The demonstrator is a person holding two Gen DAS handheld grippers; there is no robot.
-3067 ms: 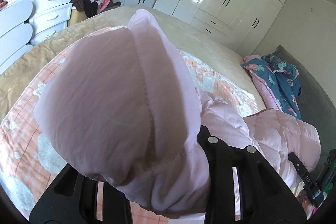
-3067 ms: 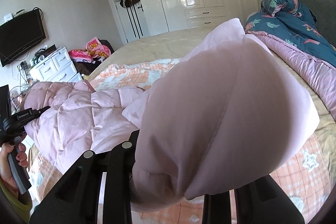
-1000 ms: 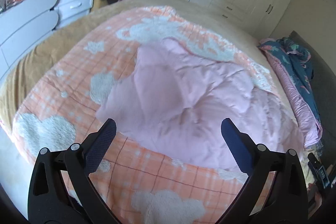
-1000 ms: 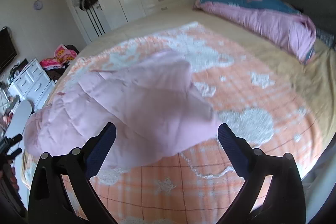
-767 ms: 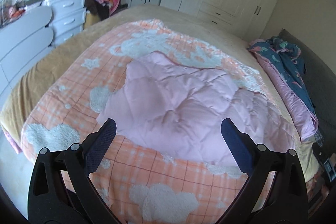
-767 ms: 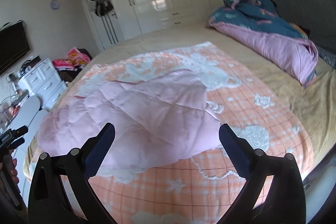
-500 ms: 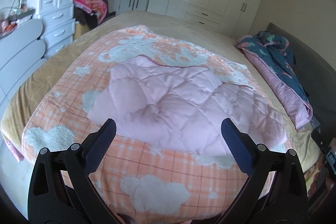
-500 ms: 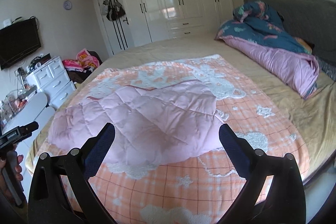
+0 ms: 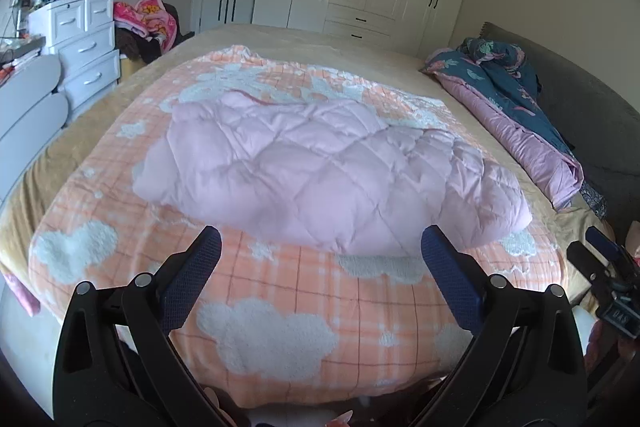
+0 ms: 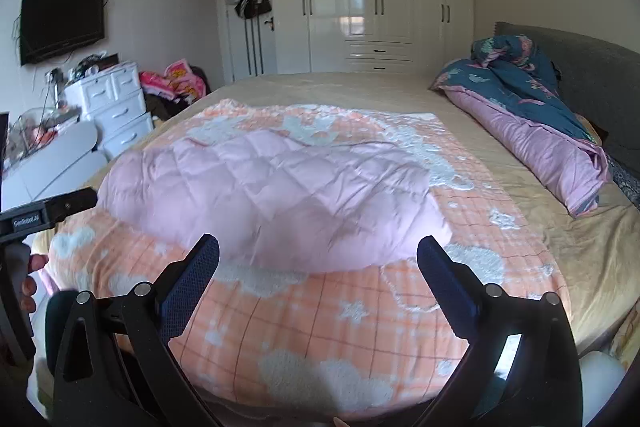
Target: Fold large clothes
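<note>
A pink quilted puffer coat lies folded in a wide bundle on the orange checked blanket with white clouds. The right wrist view shows the same coat on that blanket. My left gripper hangs open above the bed's near edge, short of the coat, nothing between its blue pads. The right gripper is open too, just as far back and empty. At the right edge of the left view sits the other gripper's body; the left one's body shows in a hand in the right view.
A rolled teal and pink duvet lies along the grey headboard on the right. White drawers and a pile of clothes stand on the left. White wardrobes fill the far wall, a TV hangs left.
Both grippers let go of the coat, which dropped folded onto the blanket. Since then both have drawn back and up from the bed, jaws staying open.
</note>
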